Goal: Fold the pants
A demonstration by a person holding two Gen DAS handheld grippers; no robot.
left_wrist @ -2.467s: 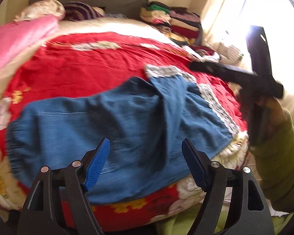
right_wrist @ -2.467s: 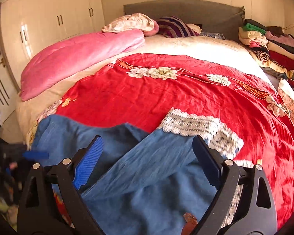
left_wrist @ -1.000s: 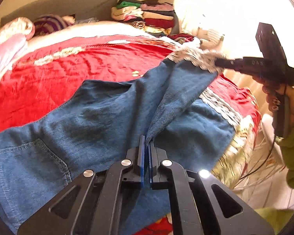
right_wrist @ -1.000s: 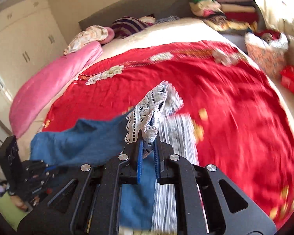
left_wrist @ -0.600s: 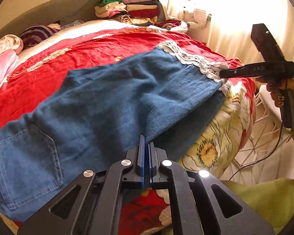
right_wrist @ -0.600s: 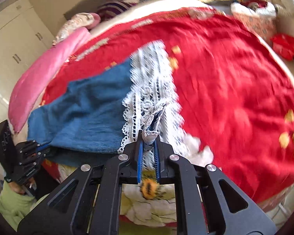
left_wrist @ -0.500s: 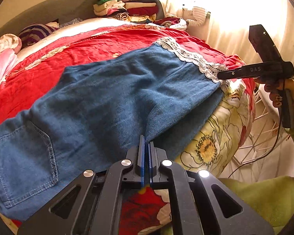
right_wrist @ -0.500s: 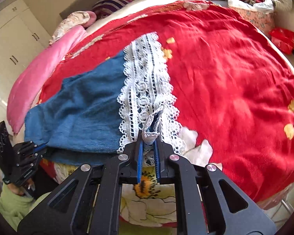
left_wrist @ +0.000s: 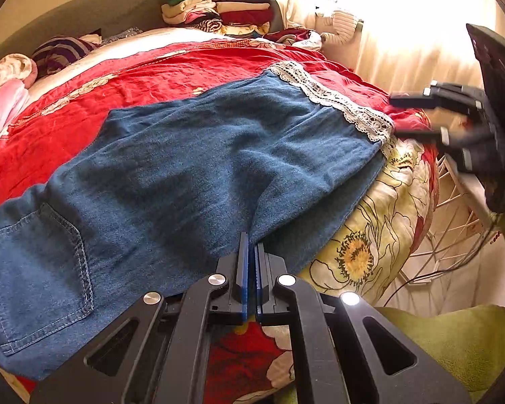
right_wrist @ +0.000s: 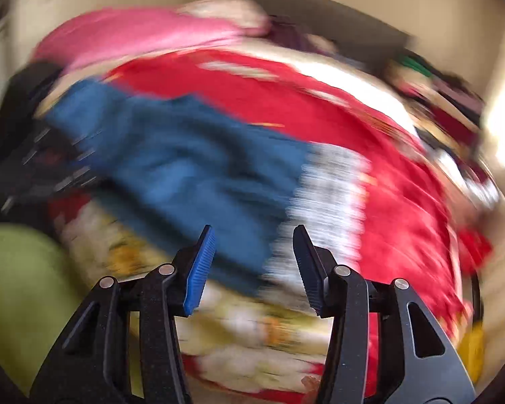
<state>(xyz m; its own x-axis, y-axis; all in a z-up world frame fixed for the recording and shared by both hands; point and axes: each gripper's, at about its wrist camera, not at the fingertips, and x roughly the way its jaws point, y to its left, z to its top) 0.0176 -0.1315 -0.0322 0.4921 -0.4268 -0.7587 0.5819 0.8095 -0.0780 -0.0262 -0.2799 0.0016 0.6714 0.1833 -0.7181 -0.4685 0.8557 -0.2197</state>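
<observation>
Blue denim pants (left_wrist: 192, 168) with white lace cuffs (left_wrist: 333, 101) lie folded leg over leg along the bed's near edge. My left gripper (left_wrist: 251, 252) is shut on the near edge of the upper leg, low in the left wrist view. My right gripper (right_wrist: 254, 262) has its jaws opening, and nothing sits between its blue pads (right_wrist: 200, 269). In the blurred right wrist view the pants (right_wrist: 192, 168) and lace cuff (right_wrist: 330, 181) lie beyond those pads. From the left wrist view the right gripper (left_wrist: 417, 118) hovers just off the lace cuff, apart from it.
A red bedspread (left_wrist: 171, 67) covers the bed, with a flowered sheet (left_wrist: 370, 235) hanging over its edge. Folded clothes (left_wrist: 219, 10) are stacked at the headboard. A pink quilt (right_wrist: 134, 37) lies at the far side. A white wire rack (left_wrist: 454, 235) stands beside the bed. A green sleeve (left_wrist: 454, 336) shows nearby.
My right gripper has let go of the lace cuff, opened and swung away from it, rolling. The upper leg now lies flat on the bed. My left gripper keeps its hold.
</observation>
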